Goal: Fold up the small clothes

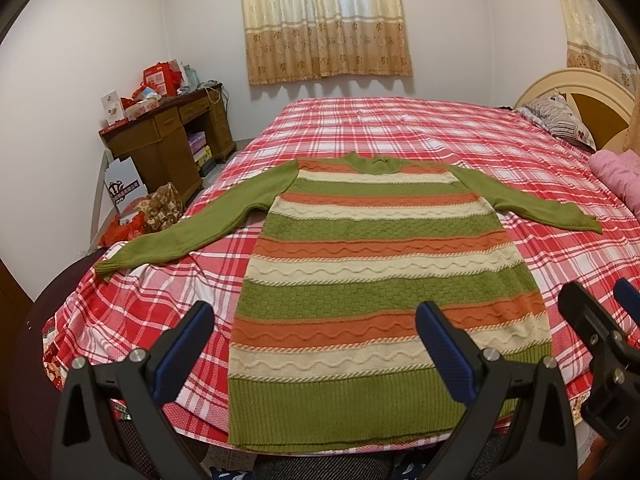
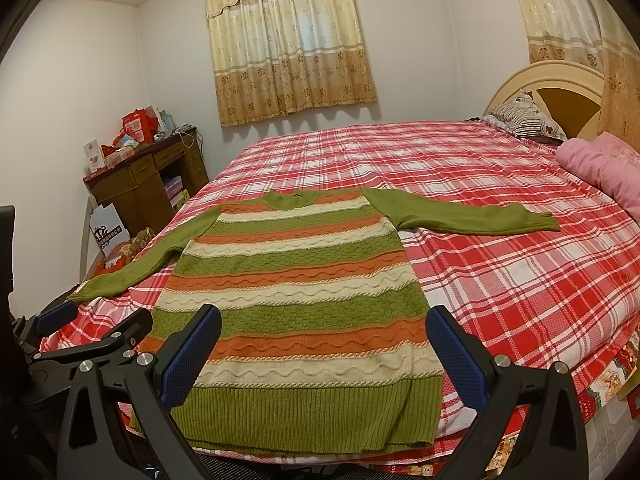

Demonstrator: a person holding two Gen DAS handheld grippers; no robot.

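We held our left gripper (image 1: 316,344) and right gripper (image 2: 324,350) released above the hem of the striped sweater (image 1: 380,280), flat on the plaid bed (image 1: 400,128); folding unstarted, 2 sleeves likely next.

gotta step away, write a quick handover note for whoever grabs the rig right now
Left tongs: open, empty, hovering over the hem end of the sweater.
Right tongs: open, empty, beside the left ones, over the same end.
Sweater: lies flat on the plaid bed, collar away from you, left sleeve and right sleeve both spread outward.
Done: laid out flat; no fold made.
Left: all folding, probably sleeves in first, then the body.
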